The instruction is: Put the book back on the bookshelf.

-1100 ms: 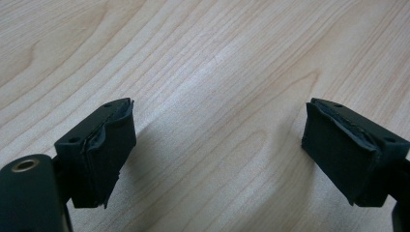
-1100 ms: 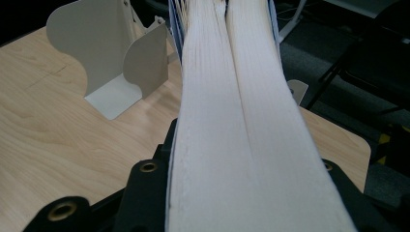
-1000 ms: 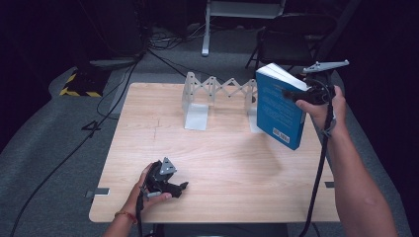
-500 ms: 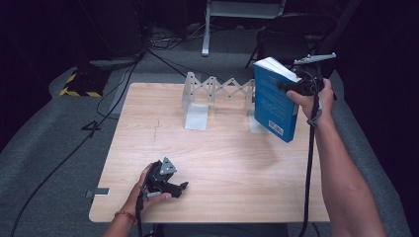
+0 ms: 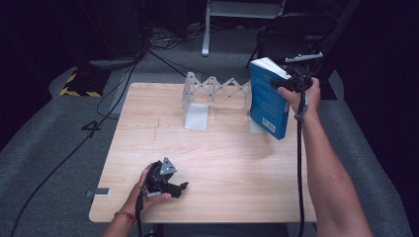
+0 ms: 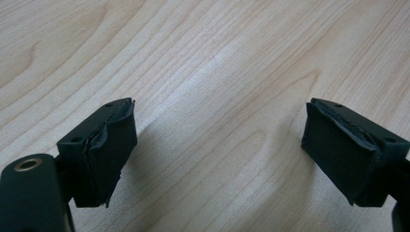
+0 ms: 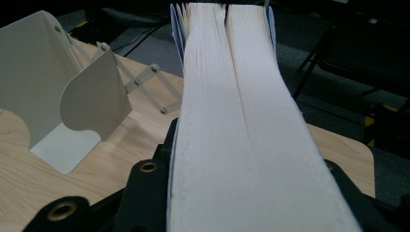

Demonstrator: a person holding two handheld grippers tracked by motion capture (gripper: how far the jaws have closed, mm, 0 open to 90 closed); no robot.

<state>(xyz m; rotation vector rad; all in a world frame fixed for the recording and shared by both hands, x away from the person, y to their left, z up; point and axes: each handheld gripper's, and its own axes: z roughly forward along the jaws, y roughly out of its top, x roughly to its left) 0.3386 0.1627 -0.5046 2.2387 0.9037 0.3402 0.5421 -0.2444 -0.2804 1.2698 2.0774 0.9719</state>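
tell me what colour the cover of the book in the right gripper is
Blue, with white print and a barcode on the book; the high view shows it best.

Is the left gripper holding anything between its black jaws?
No: in the left gripper view the left gripper has its jaws wide apart, with just the bare light wooden table between them.

Grey carpet (image 5: 54, 148), dark rm, cables (image 5: 106, 98)

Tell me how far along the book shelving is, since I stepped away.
Done: the blue book is picked up, clamped in the right tool above the table. In hand: it hangs tilted at the right end of the expanding white rack. Left: standing it in the rack and letting go. The left tool rests open on the table.
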